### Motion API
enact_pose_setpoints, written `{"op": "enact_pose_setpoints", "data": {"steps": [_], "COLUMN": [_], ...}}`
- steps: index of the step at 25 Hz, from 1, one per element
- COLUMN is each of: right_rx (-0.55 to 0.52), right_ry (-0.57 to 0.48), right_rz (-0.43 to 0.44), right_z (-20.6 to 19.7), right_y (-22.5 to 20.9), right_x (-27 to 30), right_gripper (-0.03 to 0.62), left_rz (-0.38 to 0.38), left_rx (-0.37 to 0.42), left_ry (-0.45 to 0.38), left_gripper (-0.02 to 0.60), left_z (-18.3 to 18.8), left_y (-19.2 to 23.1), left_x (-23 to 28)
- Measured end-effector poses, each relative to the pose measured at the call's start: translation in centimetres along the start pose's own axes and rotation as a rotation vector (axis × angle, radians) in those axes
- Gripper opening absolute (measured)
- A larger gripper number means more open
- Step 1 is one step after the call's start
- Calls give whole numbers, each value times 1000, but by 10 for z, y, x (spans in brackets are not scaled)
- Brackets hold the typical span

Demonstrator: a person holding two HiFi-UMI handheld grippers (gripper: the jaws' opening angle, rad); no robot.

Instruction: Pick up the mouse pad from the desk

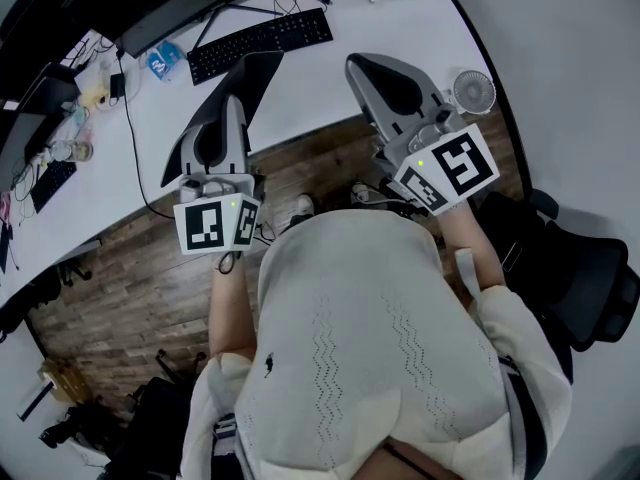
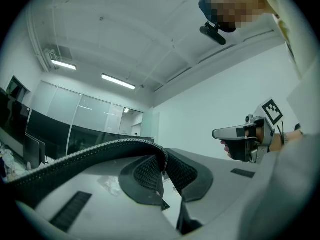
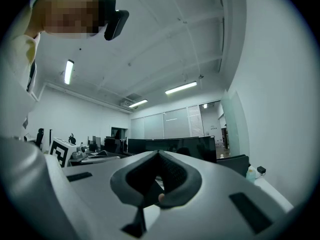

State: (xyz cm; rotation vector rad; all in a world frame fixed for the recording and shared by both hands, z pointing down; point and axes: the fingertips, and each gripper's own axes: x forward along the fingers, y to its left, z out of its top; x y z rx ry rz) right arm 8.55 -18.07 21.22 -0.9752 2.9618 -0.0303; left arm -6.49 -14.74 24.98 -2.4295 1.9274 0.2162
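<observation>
A white desk (image 1: 330, 78) curves above a wooden floor, with a black office chair (image 1: 570, 268) at the right. A black keyboard (image 1: 260, 43) lies on the desk. The left gripper (image 1: 234, 103) is clamped on the black mouse pad (image 1: 250, 76), which droops from its jaws at the desk's edge. The right gripper (image 1: 362, 73) is held nearby with its jaws together and nothing between them, beside a small fan (image 1: 473, 90).

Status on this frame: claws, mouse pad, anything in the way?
Left claw shut on mouse pad, pad lifted off desk. Right claw shut, empty. Keyboard beyond, nothing blocking.
</observation>
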Motion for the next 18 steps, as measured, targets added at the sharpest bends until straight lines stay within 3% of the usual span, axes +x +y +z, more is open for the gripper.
{"op": "enact_pose_setpoints", "data": {"steps": [18], "right_rx": [11], "right_ry": [30], "right_rz": [68], "right_z": [-9], "right_y": [5], "right_x": [24], "right_gripper": [0], "left_rz": [39], "left_rx": [-6], "left_ry": [26], "left_gripper": [23], "left_z": [-8], "left_y": [14], "left_x": [-8]}}
